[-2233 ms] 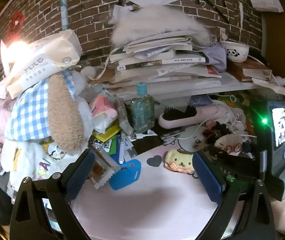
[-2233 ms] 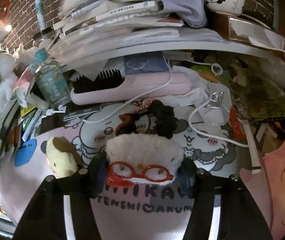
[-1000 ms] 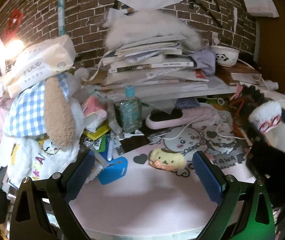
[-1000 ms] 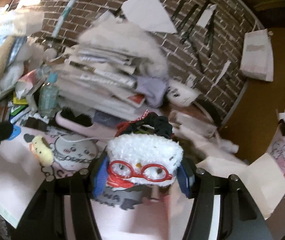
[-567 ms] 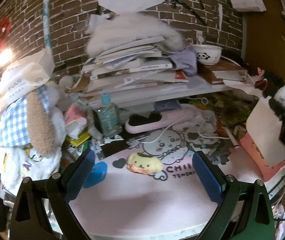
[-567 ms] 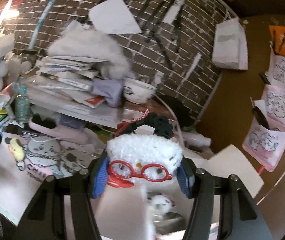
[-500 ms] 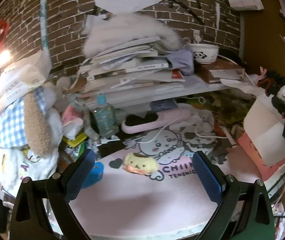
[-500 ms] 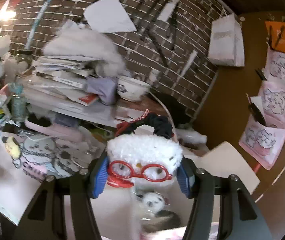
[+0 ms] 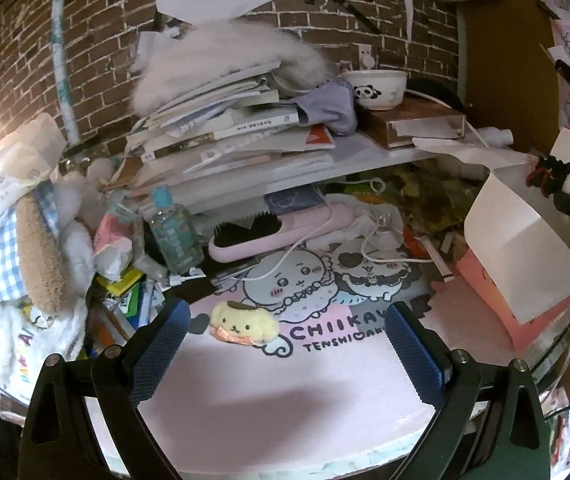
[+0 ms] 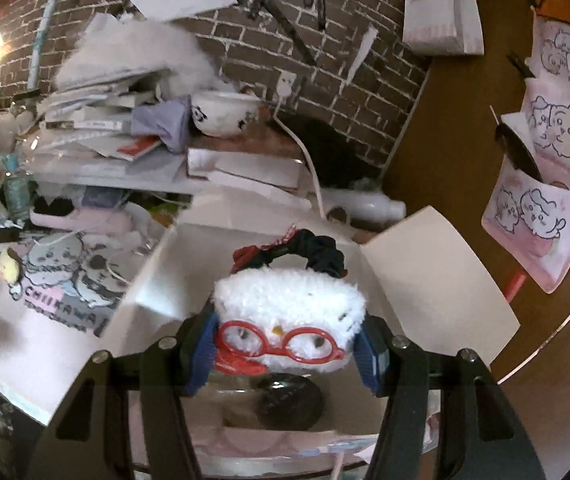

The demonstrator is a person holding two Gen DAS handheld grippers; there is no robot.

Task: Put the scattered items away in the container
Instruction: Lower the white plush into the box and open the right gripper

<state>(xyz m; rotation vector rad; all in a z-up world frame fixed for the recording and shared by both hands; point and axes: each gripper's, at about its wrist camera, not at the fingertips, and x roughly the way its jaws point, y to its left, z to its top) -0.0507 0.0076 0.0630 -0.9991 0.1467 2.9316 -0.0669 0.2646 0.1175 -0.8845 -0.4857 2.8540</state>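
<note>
While left hand-held gripper [image 9: 285, 332] idles open, right [image 10: 287, 354], clamping white plush [image 10: 289, 312], now hovers over box [image 10: 437, 276]

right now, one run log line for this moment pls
left gripper: open, empty, over mat | right gripper: shut on white plush, above open box | yellow plush: on mat

My jaws clamp the white plush [image 10: 289, 300] with red glasses above the open-flapped pink box [image 10: 437, 276]; yellow plush [image 9: 245, 323] lies on the mat.
</note>
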